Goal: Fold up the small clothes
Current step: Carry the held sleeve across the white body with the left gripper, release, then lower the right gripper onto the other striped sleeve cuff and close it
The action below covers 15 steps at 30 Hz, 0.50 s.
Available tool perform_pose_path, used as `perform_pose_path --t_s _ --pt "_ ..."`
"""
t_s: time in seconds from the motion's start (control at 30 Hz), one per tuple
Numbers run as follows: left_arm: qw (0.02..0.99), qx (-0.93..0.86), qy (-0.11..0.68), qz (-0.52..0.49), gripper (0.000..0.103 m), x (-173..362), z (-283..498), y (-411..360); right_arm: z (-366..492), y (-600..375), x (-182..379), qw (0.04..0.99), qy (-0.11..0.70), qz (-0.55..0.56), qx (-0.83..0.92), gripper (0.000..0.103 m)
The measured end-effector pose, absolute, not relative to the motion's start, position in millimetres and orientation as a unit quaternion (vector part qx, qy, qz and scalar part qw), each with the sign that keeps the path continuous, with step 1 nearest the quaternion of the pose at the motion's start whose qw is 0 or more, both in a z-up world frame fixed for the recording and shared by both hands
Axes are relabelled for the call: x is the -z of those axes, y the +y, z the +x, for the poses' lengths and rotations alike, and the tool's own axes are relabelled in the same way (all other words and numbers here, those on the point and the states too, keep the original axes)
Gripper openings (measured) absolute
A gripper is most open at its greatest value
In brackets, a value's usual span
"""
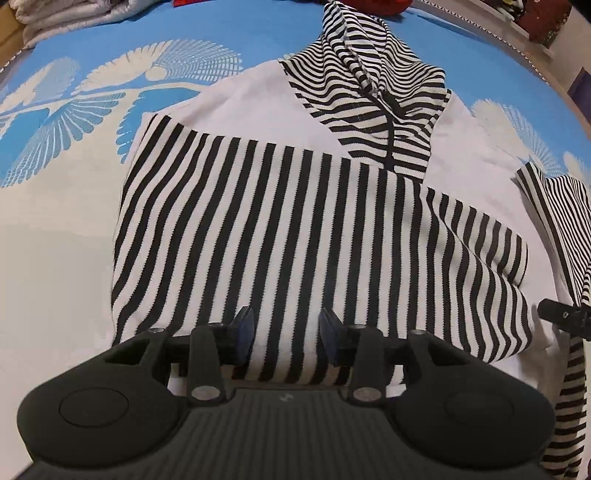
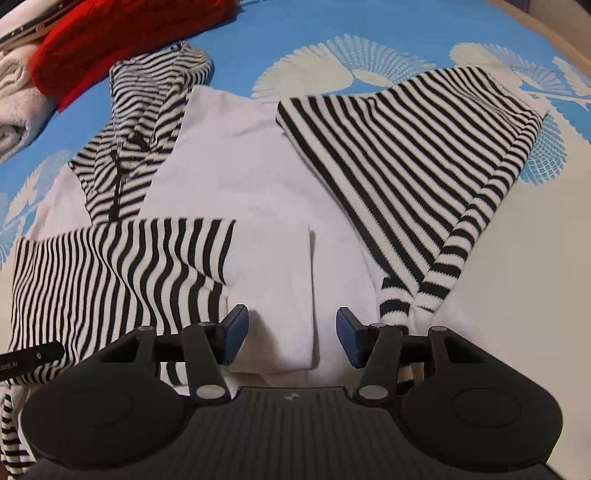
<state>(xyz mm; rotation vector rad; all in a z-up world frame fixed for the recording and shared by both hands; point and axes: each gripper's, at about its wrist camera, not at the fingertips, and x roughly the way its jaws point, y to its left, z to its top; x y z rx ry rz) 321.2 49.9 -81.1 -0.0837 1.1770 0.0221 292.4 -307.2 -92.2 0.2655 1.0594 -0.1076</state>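
While striped hoodie (image 1: pixel 317 236) lies part-folded on blue sheet (image 1: pixel 229 33) — left gripper (image 1: pixel 287 334), right gripper (image 2: pixel 291 338) both spread, empty.

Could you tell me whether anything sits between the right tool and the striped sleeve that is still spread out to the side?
Nothing visible does. The right tool is open above the white body of the garment, and the unfolded striped sleeve lies just ahead to its right with only flat fabric between them. The red clothing is far off, beyond the hood.

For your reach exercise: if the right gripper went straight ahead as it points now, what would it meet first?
Probably the white body of the top, lying just beyond the open right gripper; depth is unclear.
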Motion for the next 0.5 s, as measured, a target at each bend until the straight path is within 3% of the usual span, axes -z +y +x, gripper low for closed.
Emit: perform_pose_path --t_s 0.13,0.5 --pt "0.835 -0.006 0.549 -0.044 0.044 78.3 323.7 44.8 290.5 -312.2 83.0 0.863 0.485 0.132 0.056 0.051" --pt "0.855 0.026 0.516 -0.049 0.044 53.8 325.8 18.2 285.5 -378.9 44.8 0.901 0.382 0.171 0.113 0.021"
